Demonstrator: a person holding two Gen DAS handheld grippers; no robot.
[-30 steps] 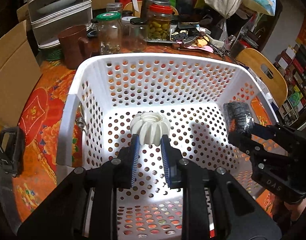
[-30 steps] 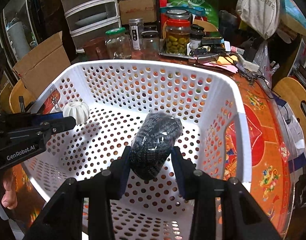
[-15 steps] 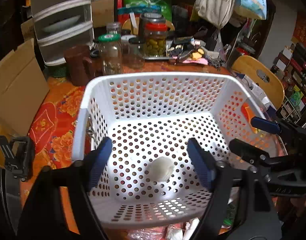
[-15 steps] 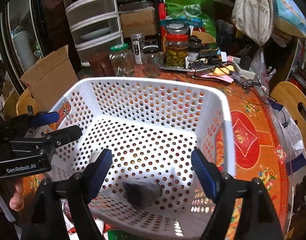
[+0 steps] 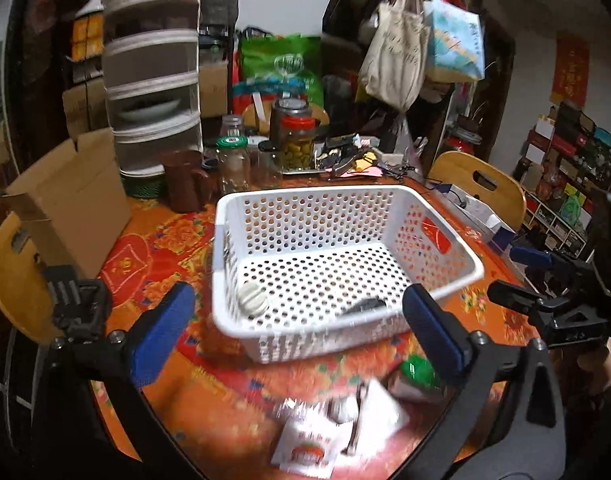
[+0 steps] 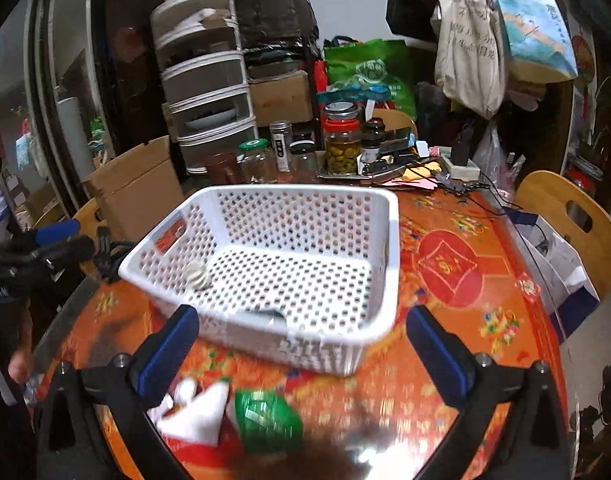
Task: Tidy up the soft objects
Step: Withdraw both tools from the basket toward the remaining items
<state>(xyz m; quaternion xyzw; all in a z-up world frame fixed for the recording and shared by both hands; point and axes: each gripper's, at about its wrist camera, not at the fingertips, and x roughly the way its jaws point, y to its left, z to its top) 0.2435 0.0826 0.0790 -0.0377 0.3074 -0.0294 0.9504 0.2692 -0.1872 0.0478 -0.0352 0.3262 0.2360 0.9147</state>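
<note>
Left wrist view: left gripper (image 5: 295, 334) jaws just spread wide, empty | white ribbed object (image 5: 252, 297), dark object (image 5: 365, 304) in basket (image 5: 441, 292) | packets (image 5: 305, 446) at near table edge | right wrist view: right gripper (image 6: 301, 354) likewise gaping, empty; green packet (image 6: 267, 418) between jaws, jars (image 6: 342, 140) beyond basket.

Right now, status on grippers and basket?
Left gripper and right gripper open, empty, jaws just opened. White ribbed piece and dark bundle in white basket. Nothing blocking.

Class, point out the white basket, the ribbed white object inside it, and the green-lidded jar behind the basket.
basket (image 5: 305, 194): left wrist view, far rim.
ribbed white object (image 5: 252, 298): left wrist view, its middle, near the basket's left wall.
green-lidded jar (image 5: 234, 164): left wrist view, glass body below the lid.
</note>
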